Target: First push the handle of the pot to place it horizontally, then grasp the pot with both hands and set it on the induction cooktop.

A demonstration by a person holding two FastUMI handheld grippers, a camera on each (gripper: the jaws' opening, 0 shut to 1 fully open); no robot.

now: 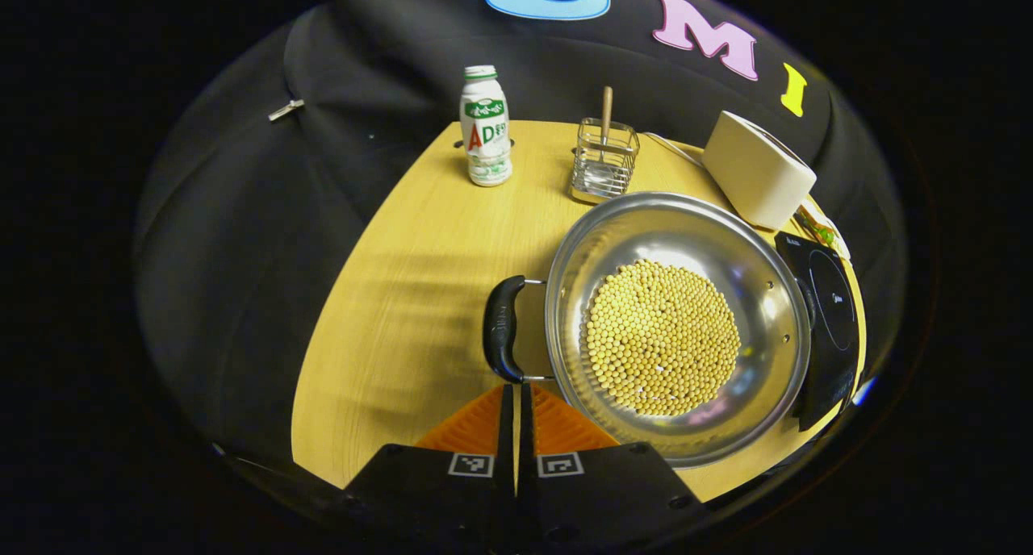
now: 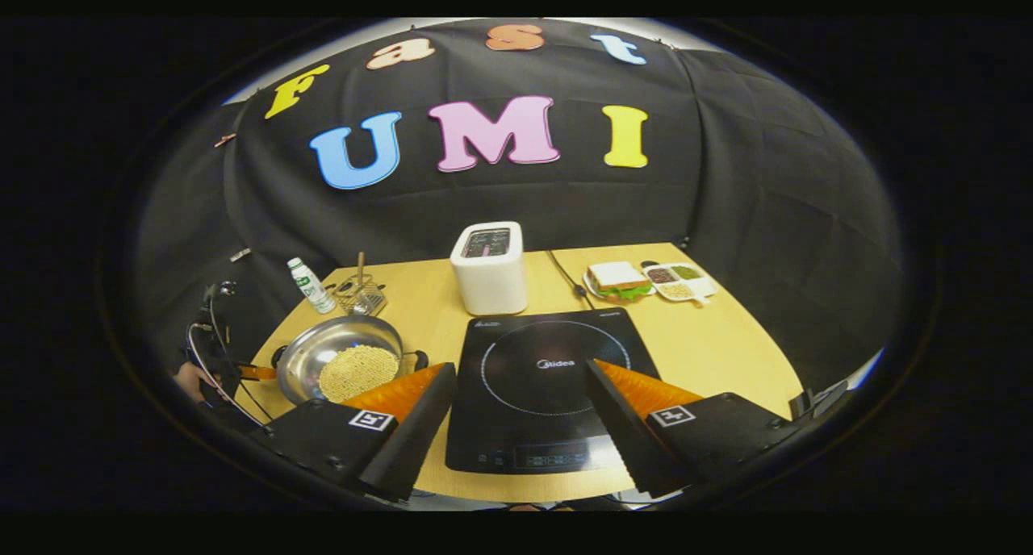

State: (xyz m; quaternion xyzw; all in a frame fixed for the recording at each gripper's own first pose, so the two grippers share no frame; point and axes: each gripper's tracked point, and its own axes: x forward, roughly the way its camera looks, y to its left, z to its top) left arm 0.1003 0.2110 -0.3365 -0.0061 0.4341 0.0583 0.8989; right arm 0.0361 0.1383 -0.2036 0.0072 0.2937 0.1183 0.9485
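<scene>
Here the left gripper (image 1: 516,394) sits low over the wooden table (image 1: 420,240), its two fingers pressed together with no gap and nothing between them, their tips just beside the near end of the pot's black handle (image 1: 502,327). That handle stands out from the left rim of the steel pot (image 1: 726,240) on two thin wire prongs, and the tips look to be touching it or just short of it — I cannot tell which. The pot rests on the table, its floor covered by a round bed of yellow beans (image 1: 662,337), with its far rim lying close against the black induction cooktop (image 1: 831,297). Behind it are a white bottle (image 1: 485,126), a wire holder with a wooden stick (image 1: 604,161) and a white toaster (image 1: 757,169). In the right gripper view, the right gripper (image 2: 520,377) hovers above the near edge of the cooktop (image 2: 549,394), fingers spread wide and gripping nothing — the cooktop's ring shows between them. From there the pot (image 2: 323,349) lies left of the cooktop, and at the far left a hand (image 2: 190,380) holds the other gripper by the pot's handle side. A plate with a sandwich (image 2: 617,279) and a small divided dish (image 2: 680,282) sit at the table's back right.
</scene>
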